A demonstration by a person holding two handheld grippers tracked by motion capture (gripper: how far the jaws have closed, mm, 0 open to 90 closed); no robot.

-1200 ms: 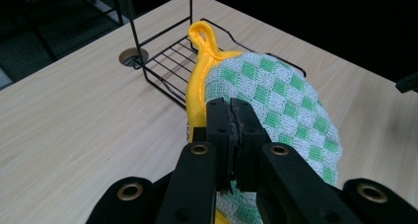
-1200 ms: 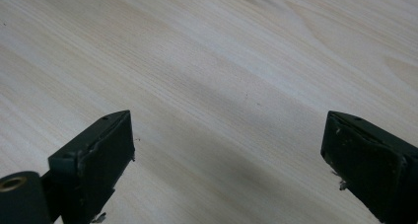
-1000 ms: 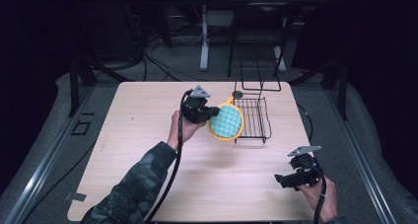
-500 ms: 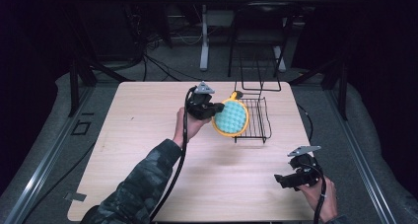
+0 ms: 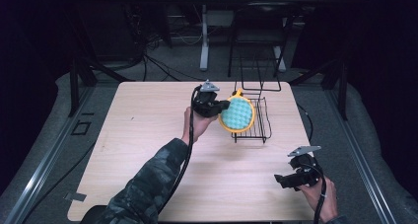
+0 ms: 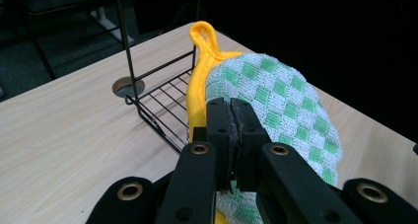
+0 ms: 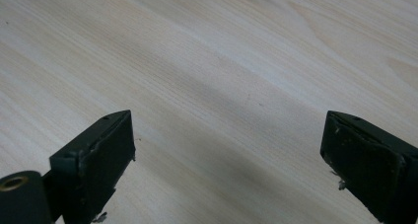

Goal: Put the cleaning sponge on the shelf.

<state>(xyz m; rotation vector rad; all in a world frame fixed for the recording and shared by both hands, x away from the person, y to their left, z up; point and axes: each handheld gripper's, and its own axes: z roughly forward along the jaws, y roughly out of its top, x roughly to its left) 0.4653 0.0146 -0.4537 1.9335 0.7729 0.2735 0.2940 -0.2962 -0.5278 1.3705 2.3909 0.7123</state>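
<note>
On the tabletop (image 5: 148, 135), a pale wood-grain surface, the person's left forearm in a camouflage sleeve (image 5: 148, 194) comes up from the near edge toward the middle, and the left hand (image 5: 194, 125) holds the left gripper (image 5: 219, 108) raised near the centre of the tabletop, toward the far edge. Its 2 black jaws are pressed tightly together on the rim of a round potholder (image 5: 237, 114), green-and-white checked with a yellow border and a yellow hanging loop (image 6: 204, 36) at the top; in the left gripper view the jaws meet with no gap on the cloth where the check meets the yellow edging. The potholder is held upright off the tabletop, face toward the camera in the high view, just at the near left side of a black wire rack (image 5: 259, 118) that stands toward the far right part of the tabletop; whether the cloth touches the wire cannot be told. The rack has a flat grid base and a tall upright frame at its far side. Well apart from it, near the near right corner, the right hand (image 5: 323, 199) holds the right gripper (image 5: 283, 179) low over bare wood, its 2 jaws spread wide and holding nothing, as the right gripper view shows.
</note>
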